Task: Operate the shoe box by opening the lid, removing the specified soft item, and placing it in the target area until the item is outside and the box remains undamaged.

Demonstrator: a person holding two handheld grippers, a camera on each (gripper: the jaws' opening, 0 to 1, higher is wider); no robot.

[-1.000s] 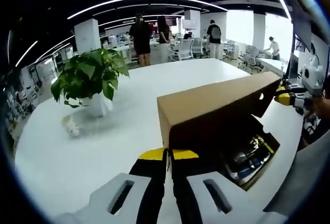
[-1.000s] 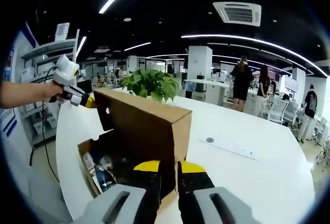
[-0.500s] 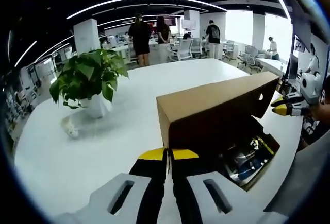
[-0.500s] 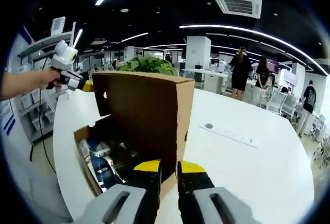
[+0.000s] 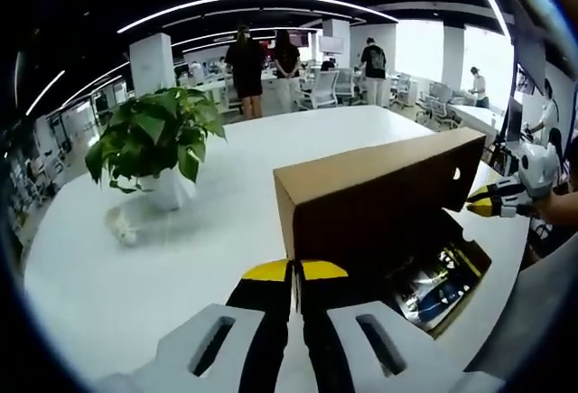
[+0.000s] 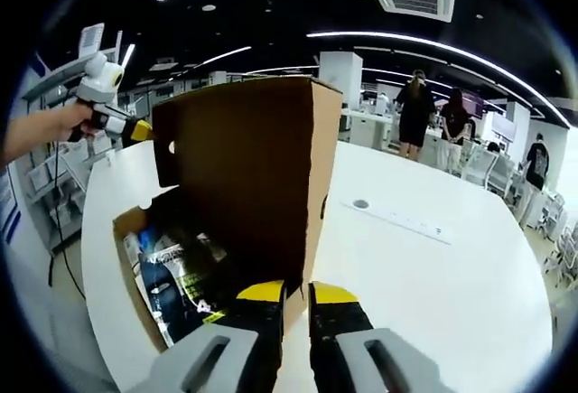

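Observation:
A brown cardboard shoe box stands open on the white table point(image 5: 181, 266), its hinged lid point(image 5: 379, 194) point(image 6: 244, 176) raised close to upright. Inside lie dark contents and a blue-and-white plastic-wrapped soft item point(image 6: 172, 276) point(image 5: 438, 289). My left gripper point(image 5: 294, 272) is at the lid's near end, jaws shut with the lid's edge pinched between the yellow tips. The right gripper point(image 6: 296, 292) is closed the same way on the lid's other end; it also appears at the far end point(image 5: 495, 200). In the right gripper view the left gripper point(image 6: 122, 124), held by a hand, touches the lid's far corner.
A potted plant point(image 5: 153, 140) and a small crumpled white thing point(image 5: 122, 223) sit to the left on the table. A white power strip point(image 6: 397, 221) and a round cable port point(image 6: 361, 204) lie to the right of the box. People and office chairs are far behind.
The lid has swung further up, from a slant to nearly upright. More of the box's inside shows. In the left gripper view the right gripper has dropped a little.

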